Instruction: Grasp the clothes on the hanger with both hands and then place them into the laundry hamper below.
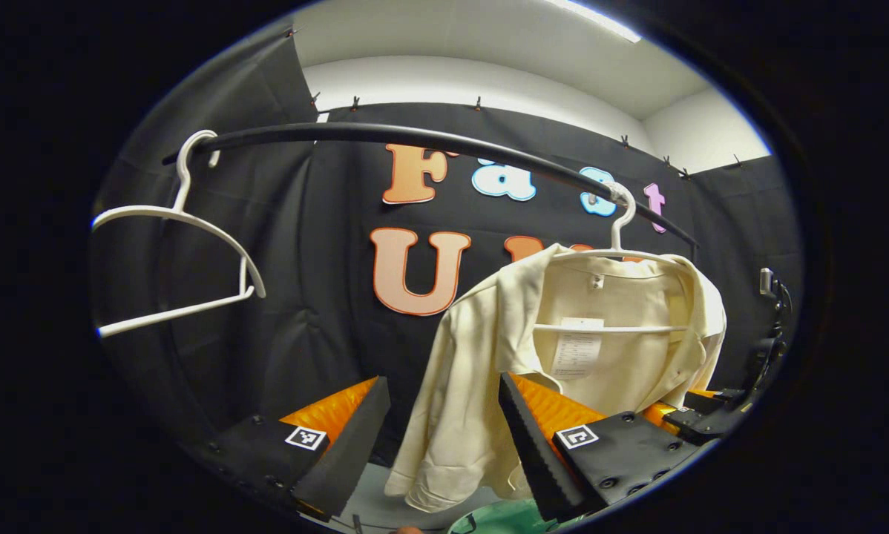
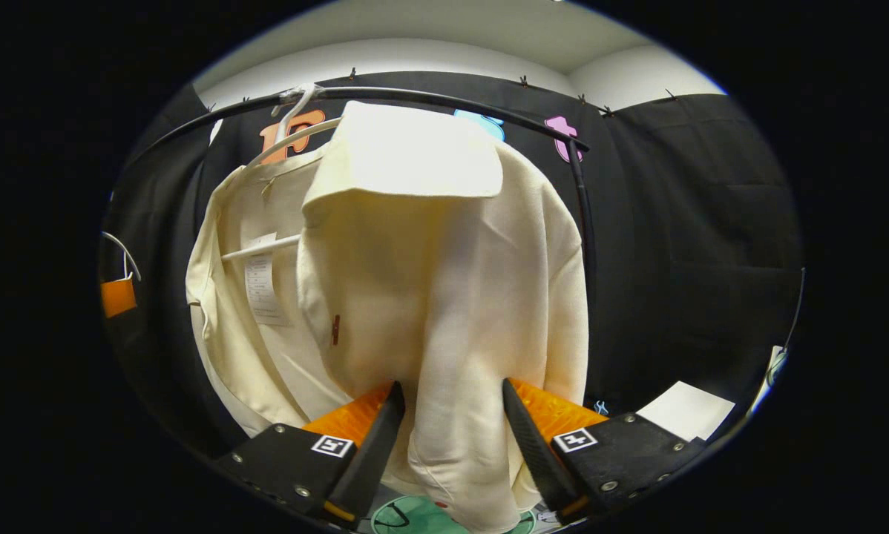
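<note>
We are bringing both tools up to the cream jacket (image 1: 489, 348), which is hanging on a white hanger (image 1: 617, 222) from the black rail (image 1: 415, 139), near its right end in the left gripper view. The left hand-held gripper (image 1: 444, 437) is standing wide open and holding nothing; the jacket's left sleeve is hanging between its fingers but farther away, so we judge no contact yet. The right hand-held gripper (image 2: 448, 437) is also open, its fingers standing on both sides of the right sleeve (image 2: 459, 415), and we cannot tell whether they are touching the cloth. Something green (image 2: 415, 517) is showing low under the jacket; we are guessing it is the laundry hamper. The risk we are seeing: if only one sleeve is pinched, the jacket may slide off crooked, or the hanger may swing and jump off the rail. A second, empty hanger (image 1: 185, 245) is hanging far to the left, well apart. Room is open on the left; on the right the rail's upright post (image 2: 585, 237) is near the jacket.
</note>
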A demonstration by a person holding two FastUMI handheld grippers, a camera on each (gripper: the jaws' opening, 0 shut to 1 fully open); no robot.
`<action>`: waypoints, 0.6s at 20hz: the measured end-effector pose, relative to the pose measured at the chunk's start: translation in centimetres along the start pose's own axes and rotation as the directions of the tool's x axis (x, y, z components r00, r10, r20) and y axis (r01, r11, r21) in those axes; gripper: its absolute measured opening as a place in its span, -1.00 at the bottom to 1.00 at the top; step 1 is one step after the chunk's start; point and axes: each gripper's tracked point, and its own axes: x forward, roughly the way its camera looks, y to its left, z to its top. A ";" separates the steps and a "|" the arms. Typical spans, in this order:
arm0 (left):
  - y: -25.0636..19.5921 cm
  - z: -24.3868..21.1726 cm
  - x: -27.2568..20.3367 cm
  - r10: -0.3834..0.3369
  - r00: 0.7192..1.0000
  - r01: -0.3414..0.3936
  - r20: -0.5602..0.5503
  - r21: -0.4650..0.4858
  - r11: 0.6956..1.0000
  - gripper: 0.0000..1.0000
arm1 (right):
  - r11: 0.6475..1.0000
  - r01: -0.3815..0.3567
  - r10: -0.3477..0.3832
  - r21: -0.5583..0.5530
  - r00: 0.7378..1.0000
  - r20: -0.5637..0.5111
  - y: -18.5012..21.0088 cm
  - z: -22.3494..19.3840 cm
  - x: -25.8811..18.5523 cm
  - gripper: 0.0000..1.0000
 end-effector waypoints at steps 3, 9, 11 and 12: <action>-2.6 -0.4 1.5 -0.073 0.997 0.073 -0.002 -0.012 0.997 0.87 | 1.000 -0.018 0.018 0.003 1.000 0.001 0.3 0.1 0.2 0.24; -4.2 -2.0 4.3 -0.086 0.996 0.086 -0.006 0.040 0.996 0.86 | 0.999 -0.047 0.048 0.024 0.999 -0.005 -0.4 0.4 -0.1 -0.61; -4.1 -2.8 5.3 -0.082 0.996 0.083 -0.024 0.041 0.996 0.94 | 0.998 -0.054 0.055 0.041 0.998 -0.019 -0.5 0.6 -0.1 -0.79; -4.1 -3.3 6.0 -0.075 0.996 0.077 -0.037 0.044 0.996 0.94 | 0.997 -0.056 0.057 0.046 0.998 -0.022 -0.6 0.7 0.0 -0.89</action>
